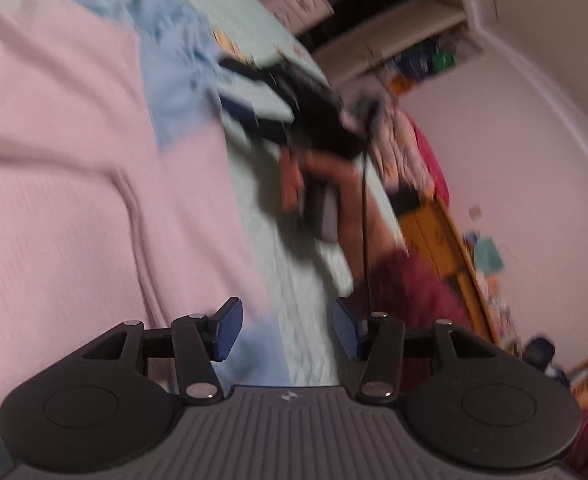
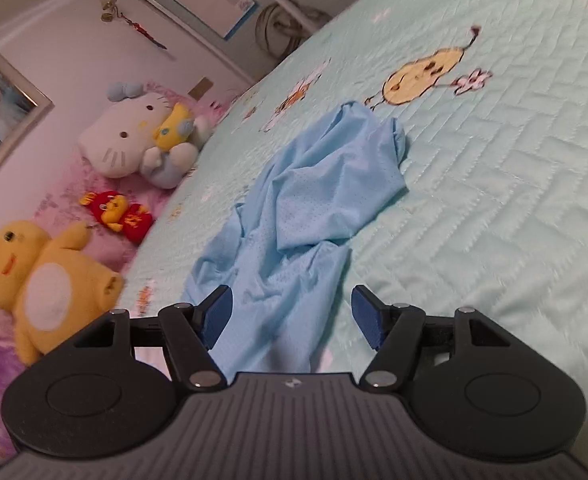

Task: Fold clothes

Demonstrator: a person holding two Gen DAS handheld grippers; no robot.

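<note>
Quilted, stitched mint bedspread (image 2: 494, 184) of matt cloth, thin perforated light-blue mesh garment (image 2: 314, 208), ribbed pink knit garment (image 1: 53, 180), matt black plastic hand-held gripper (image 2: 289, 316) with textured blue pads (image 2: 217, 316), fuzzy yellow plush toy (image 2: 45, 284)

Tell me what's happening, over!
Both grippers, left and right, open, empty. Blue garment crumpled on bed, pink garment alongside. Nothing blocking.
</note>
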